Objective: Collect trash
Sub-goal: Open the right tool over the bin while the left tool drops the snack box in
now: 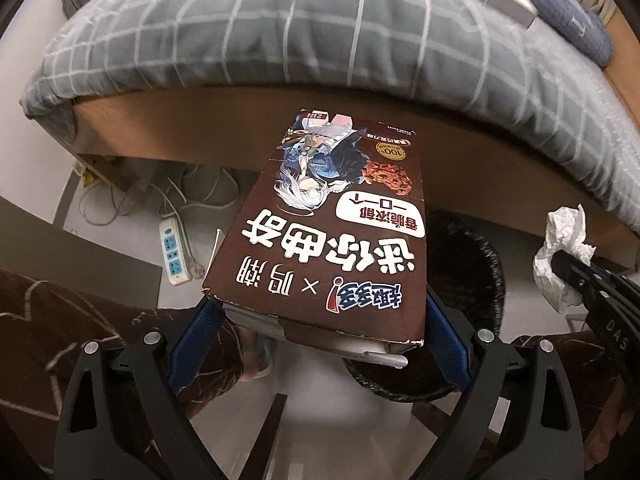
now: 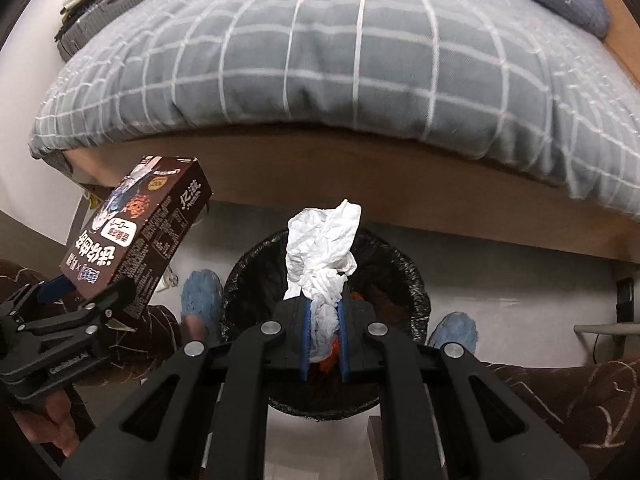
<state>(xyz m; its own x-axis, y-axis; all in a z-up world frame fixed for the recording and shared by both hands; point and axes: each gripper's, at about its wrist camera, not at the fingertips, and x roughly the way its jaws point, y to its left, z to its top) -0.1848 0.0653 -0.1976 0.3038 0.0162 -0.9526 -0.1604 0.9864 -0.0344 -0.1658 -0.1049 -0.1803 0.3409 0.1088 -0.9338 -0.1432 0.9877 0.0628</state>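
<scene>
My left gripper [image 1: 324, 320] is shut on a brown cookie box [image 1: 324, 232] with white lettering, held across its width by the blue pads. The box [image 2: 136, 236] also shows at the left of the right wrist view, above the floor beside the bin. My right gripper [image 2: 325, 320] is shut on a crumpled white tissue [image 2: 324, 248], which sticks up over a black-lined trash bin [image 2: 400, 276]. In the left wrist view the tissue [image 1: 560, 256] hangs at the right and the bin [image 1: 472, 264] lies under the box.
A bed with a grey checked duvet [image 2: 320, 72] and wooden side board [image 2: 360, 184] runs across behind the bin. A white power strip [image 1: 174, 252] with cables lies on the floor at left. The person's blue slippers [image 2: 202, 292] flank the bin.
</scene>
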